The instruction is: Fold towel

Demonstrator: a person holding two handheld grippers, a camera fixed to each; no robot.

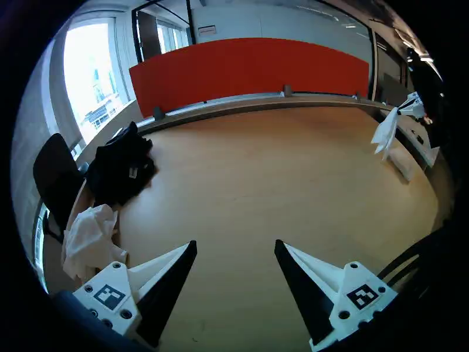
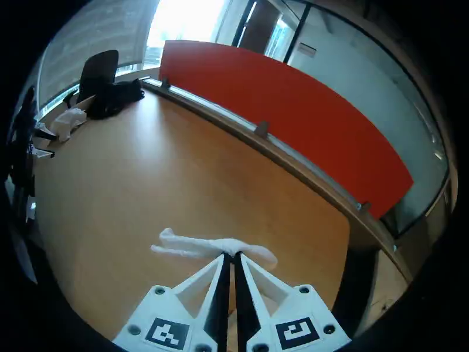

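Nothing legible so far | just square code markers (image 1: pixel 110 295) on the left tongs (image 1: pixel 235 242), 7 and 5 o'clock, and on the right tongs (image 2: pixel 231 255) | wall plaque (image 1: pixel 206 30) at 12 o'clock, too small | tag (image 1: pixel 133 172) on black garment (image 1: pixel 117 158), 9 o'clock, unreadable

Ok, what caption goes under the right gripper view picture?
Right gripper pinches a white towel over the wooden table, red divider behind.

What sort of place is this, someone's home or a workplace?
Most likely an office. A wide wooden desk has a red divider screen along its far edge, and a black office chair stands beside it near a big window.
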